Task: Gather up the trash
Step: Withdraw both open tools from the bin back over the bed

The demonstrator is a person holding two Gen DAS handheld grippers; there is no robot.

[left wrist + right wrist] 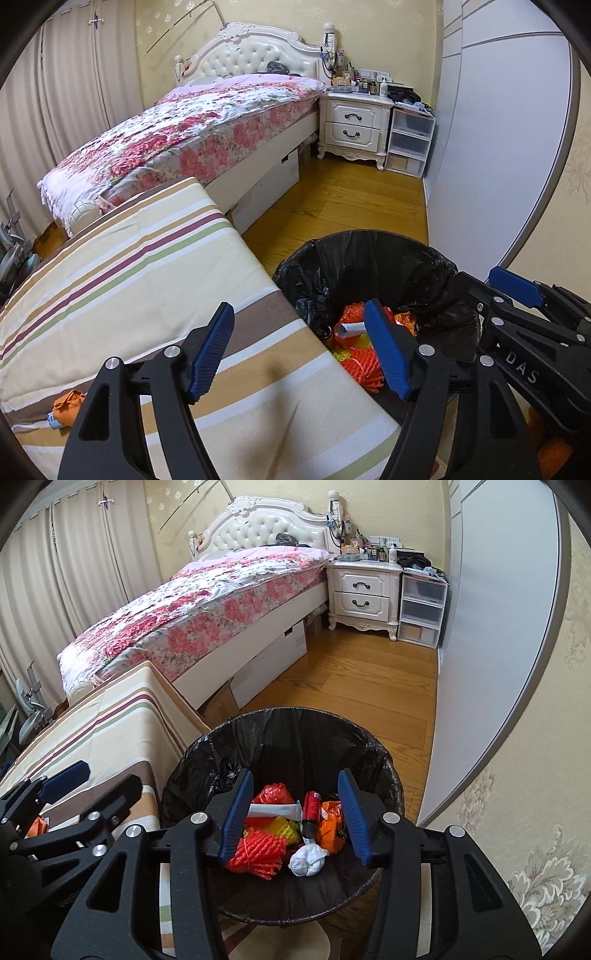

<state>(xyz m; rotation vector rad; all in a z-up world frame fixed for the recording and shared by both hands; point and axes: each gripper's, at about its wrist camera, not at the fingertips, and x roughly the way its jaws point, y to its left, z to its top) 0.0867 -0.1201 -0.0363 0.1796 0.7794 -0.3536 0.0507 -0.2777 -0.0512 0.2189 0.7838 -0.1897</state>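
orange wrapper (67, 404): seen crumpled at the far left of the left wrist view, left lying on the striped cloth (122, 280), well apart from the bin
left tongs (301, 354): spread wide, nothing pinched; one blue pad is hung over the striped cloth, the other over the bin's rim
trash bin (280, 720): lined with a black bag, stood on the wood floor (354, 679) just beside the striped cloth
trash in the bin: an orange net (258, 853), a red net (271, 794), a yellow foam sleeve (282, 829), a white tube (275, 809), a small red bottle (311, 806), an orange bag (330, 827) and a white paper wad (306, 860) are piled at the bottom
right tongs (295, 819): held over the bin's mouth, pads apart, nothing gripped between them, the trash is just seen through the gap lol
background: a floral bed (207, 605) and a white nightstand (364, 590) are set against the far wall
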